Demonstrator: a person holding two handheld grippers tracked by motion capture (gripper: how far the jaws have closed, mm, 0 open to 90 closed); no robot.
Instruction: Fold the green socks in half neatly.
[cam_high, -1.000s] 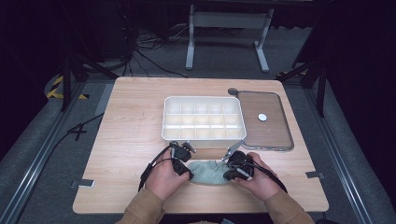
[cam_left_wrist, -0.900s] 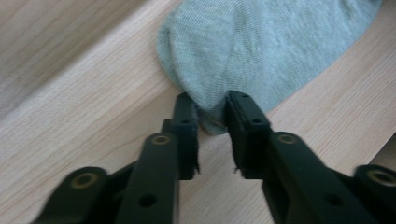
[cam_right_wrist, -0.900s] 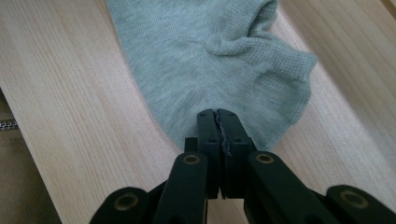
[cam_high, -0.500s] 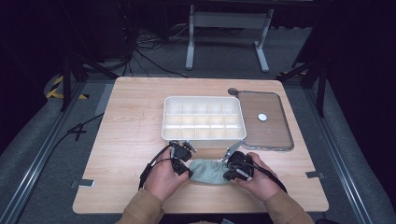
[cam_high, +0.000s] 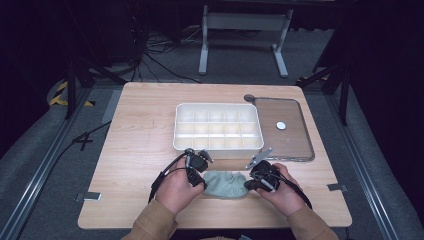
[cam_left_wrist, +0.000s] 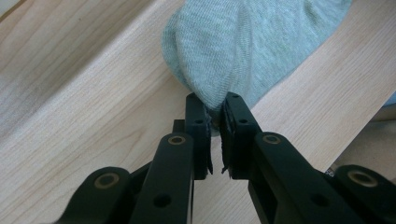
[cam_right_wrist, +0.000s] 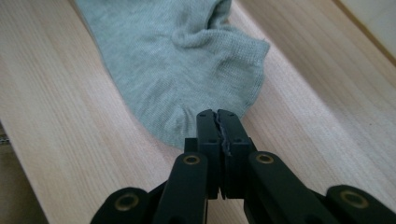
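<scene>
Left gripper view: the left gripper (cam_left_wrist: 215, 105) has just been closing, and its jaws now pinch a fold of the grey sock (cam_left_wrist: 243, 46) between their tips, the fabric bunching into a ridge that rises straight away from the pads. Bare pale wood of the table (cam_left_wrist: 93, 93) lies on both sides of that pinched fold.

In the right gripper view, the right gripper (cam_right_wrist: 217, 114) has its jaws pressed tight together on the near hem of the sock (cam_right_wrist: 173, 60); the cloth spreads flat on the wood beyond the tips, with a rumpled opening at its far end.

From the high view, the two grippers face each other across the sock (cam_high: 225, 183), the left gripper (cam_high: 198, 175) at its left end and the right gripper (cam_high: 252, 181) at its right end, so the sock lies stretched between the two sets of jaws on the near part of the table (cam_high: 140, 150). Each gripper sits in a hand, with tan sleeves (cam_high: 150, 227) behind. Just beyond the grippers stands a white compartment tray (cam_high: 218, 142), its cells looking bare. Beside the tray, on the right gripper's side, lies a brown transparent lid (cam_high: 287, 137) with a small white disc (cam_high: 281, 125) on it.
</scene>
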